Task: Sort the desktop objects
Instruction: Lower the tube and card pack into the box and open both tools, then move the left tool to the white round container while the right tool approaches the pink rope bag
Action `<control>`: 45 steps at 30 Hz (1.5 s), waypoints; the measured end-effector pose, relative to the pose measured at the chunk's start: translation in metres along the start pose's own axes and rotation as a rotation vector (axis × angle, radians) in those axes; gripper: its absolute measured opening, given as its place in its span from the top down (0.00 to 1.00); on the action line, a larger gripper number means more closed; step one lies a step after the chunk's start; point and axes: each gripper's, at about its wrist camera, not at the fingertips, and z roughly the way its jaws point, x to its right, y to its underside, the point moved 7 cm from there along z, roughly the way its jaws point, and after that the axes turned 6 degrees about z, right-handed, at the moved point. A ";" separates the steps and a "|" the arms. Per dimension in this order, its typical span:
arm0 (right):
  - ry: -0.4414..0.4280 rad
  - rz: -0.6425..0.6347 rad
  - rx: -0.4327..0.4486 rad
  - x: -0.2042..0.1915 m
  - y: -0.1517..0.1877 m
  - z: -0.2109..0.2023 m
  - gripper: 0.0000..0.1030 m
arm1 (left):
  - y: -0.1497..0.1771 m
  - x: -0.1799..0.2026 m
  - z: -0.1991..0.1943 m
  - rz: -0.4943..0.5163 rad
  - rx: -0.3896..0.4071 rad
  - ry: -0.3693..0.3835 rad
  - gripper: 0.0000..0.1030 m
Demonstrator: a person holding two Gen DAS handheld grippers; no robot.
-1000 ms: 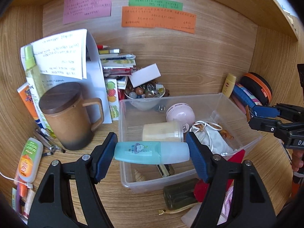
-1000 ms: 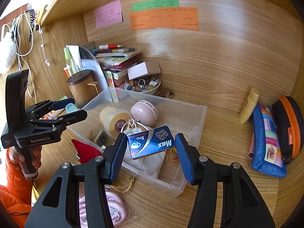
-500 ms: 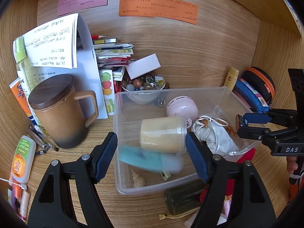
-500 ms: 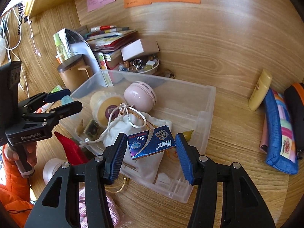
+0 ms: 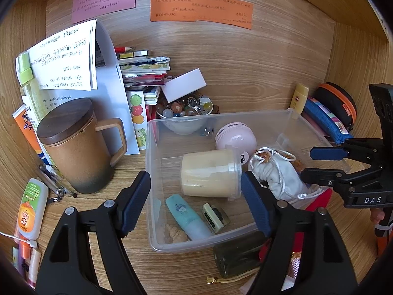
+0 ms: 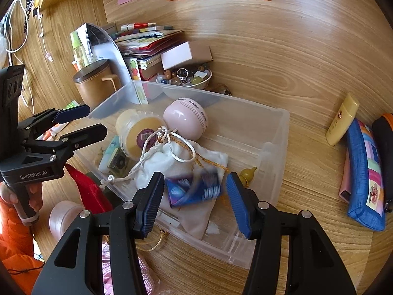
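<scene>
Left wrist — mug (image 5: 78,147), bowl (image 5: 184,115) beside bin (image 5: 157,196)

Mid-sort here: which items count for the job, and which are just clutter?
Job: clear bin, light blue tube, blue box, cream jar, white pouch.
Lying about: brown mug, bowl of stones, yellow tube, blue pencil case.

Left gripper (image 6: 73,125) body, left of the right fingers: "GenRobot.AI"
Right gripper (image 5: 319,162) body, right of the left fingers: "DAS"
Wall notes (image 5: 201,9), beyond the fingers: handwriting, unreadable
</scene>
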 end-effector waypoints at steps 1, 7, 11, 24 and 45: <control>0.000 0.002 -0.001 0.000 0.000 0.000 0.52 | 0.000 0.000 0.000 0.000 0.000 0.000 0.26; 0.008 0.000 0.003 -0.001 0.000 -0.004 0.52 | 0.000 0.000 -0.001 -0.011 -0.006 0.008 0.26; 0.024 0.004 0.023 -0.001 -0.001 -0.013 0.51 | 0.000 -0.001 -0.005 -0.029 -0.005 0.024 0.26; 0.053 0.039 0.109 -0.002 0.007 -0.053 0.23 | 0.003 0.002 -0.040 -0.024 0.044 -0.004 0.10; 0.029 0.073 0.082 -0.016 0.071 -0.079 0.18 | 0.056 0.049 -0.062 0.031 -0.022 0.038 0.04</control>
